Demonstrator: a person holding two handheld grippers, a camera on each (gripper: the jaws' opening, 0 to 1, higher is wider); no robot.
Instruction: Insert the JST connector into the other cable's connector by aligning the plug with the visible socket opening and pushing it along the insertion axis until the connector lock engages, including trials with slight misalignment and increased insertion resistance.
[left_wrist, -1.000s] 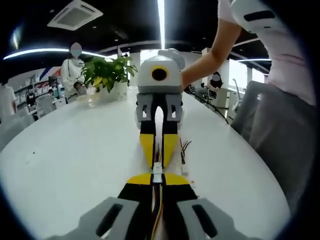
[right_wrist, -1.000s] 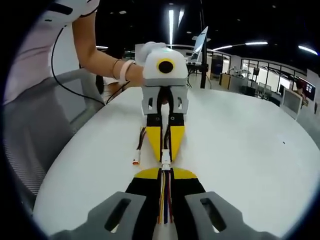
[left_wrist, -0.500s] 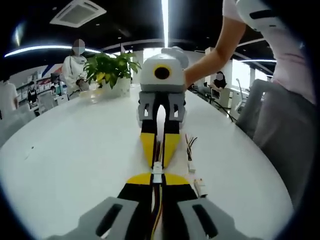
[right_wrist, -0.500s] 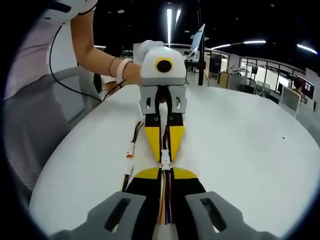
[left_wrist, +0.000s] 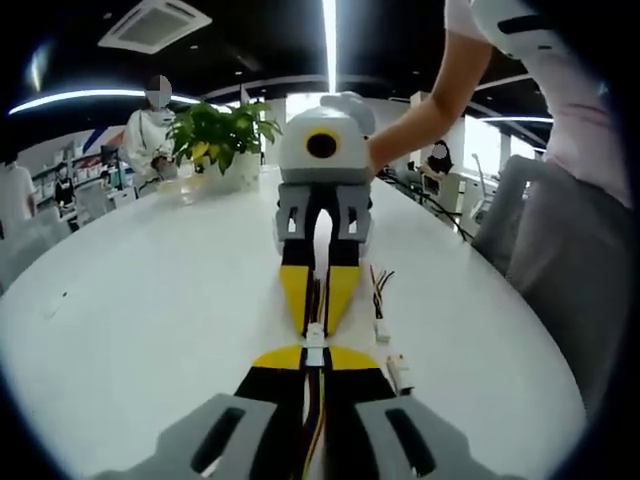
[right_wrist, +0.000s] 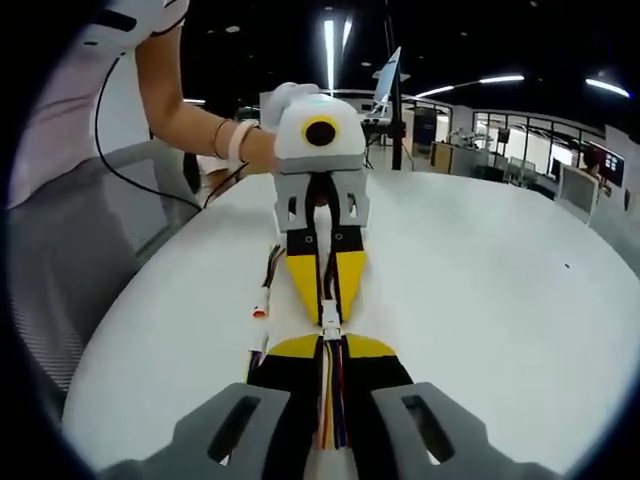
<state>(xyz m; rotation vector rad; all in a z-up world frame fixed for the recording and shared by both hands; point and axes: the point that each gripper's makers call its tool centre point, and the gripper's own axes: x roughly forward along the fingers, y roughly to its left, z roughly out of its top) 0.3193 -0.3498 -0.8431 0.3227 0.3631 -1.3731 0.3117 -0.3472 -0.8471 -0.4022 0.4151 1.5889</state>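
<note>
My left gripper (left_wrist: 314, 362) was pinched on its cable w/ the white JST connector (left_wrist: 315, 338) poking out just ahead of the tips; my right gripper (right_wrist: 327, 352) was likewise pressed shut on the other cable, its white connector (right_wrist: 329, 322) right at the tips. The two grippers met nose to nose, connectors touching or already partly seated btwn them; I couldn't tell if the lock had clicked. These housings looked tiny, light, hard plastic, prob. a bit slick, w/ thin soft wires behind, so I judged the grip belonged close behind each housing, not on the loose wire, which would buckle under push. Spare wired connectors (left_wrist: 383, 330) lay on the white table (left_wrist: 150, 290) just right of my left gripper, and another (right_wrist: 262, 303) left of my right.
</note>
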